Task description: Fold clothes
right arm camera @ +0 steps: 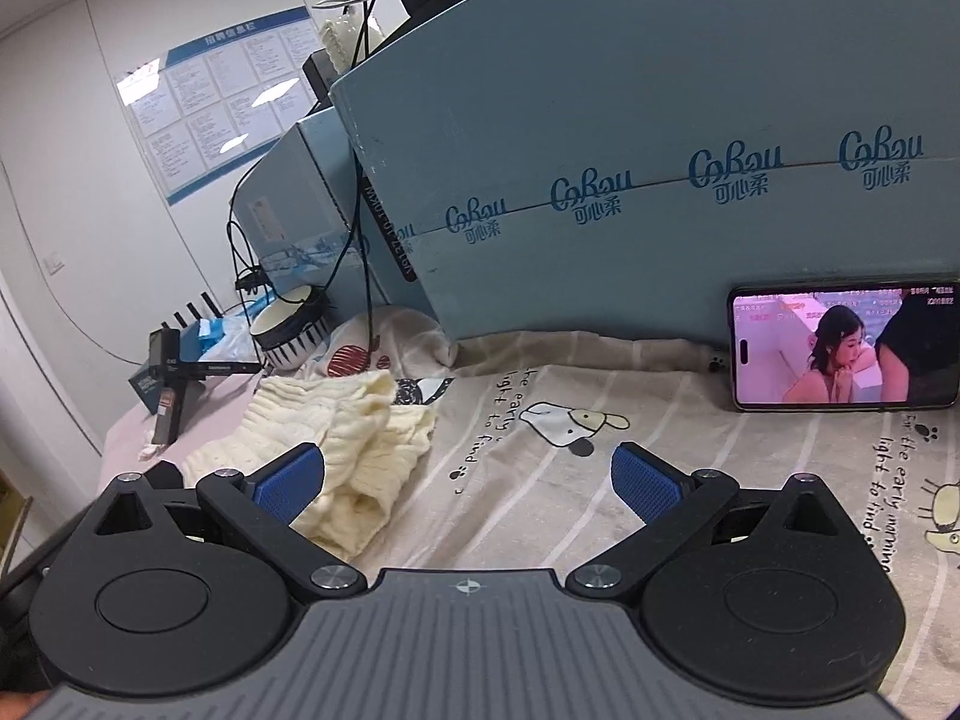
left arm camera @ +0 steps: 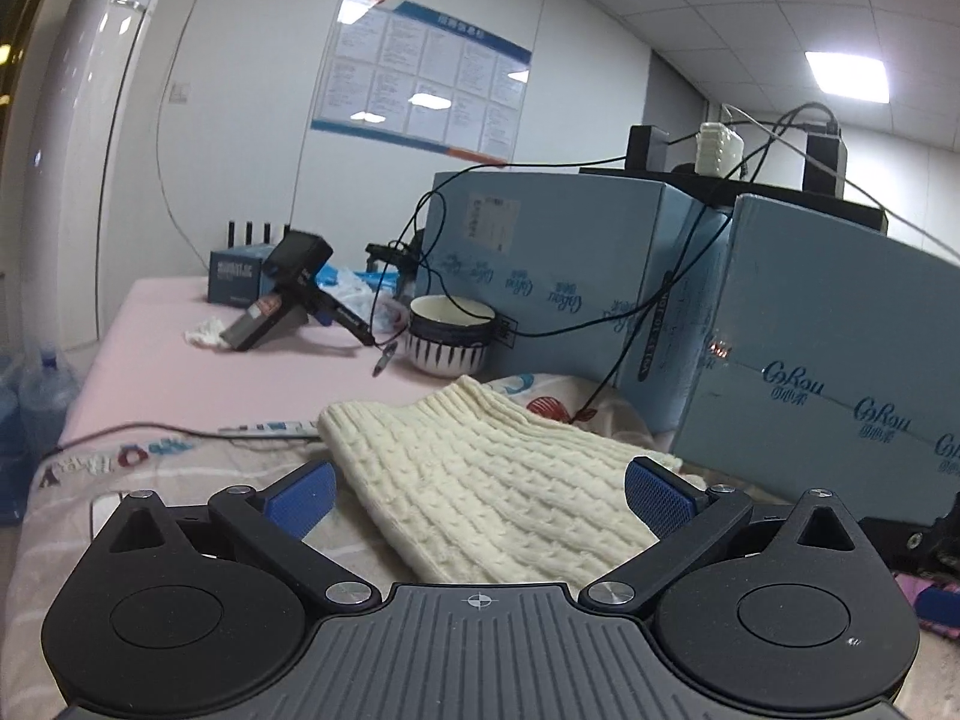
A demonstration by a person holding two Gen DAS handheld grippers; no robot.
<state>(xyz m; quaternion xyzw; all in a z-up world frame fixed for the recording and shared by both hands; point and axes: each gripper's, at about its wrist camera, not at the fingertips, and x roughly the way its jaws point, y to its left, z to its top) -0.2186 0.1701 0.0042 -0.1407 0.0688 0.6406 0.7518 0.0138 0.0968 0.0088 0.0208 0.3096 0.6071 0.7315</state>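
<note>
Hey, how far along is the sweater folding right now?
The cream knit sweater lies partly folded on the printed sheet, but its right end is still bunched. Nothing is in hand: the left claw and right claw are both open, the sweater lying between the left one's fingers. Left: flatten the bunched end and finish folding.

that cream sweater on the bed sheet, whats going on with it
A person is holding a two-finger gripper in each hand to fold the cream knit sweater, which lies bunched on a printed bed sheet. Both the left gripper and the right gripper are open and hold nothing. The left one points straight at the sweater; the right one has it beside its left finger. No neat fold shows yet. A phone playing a video leans against a blue box nearby.
</note>
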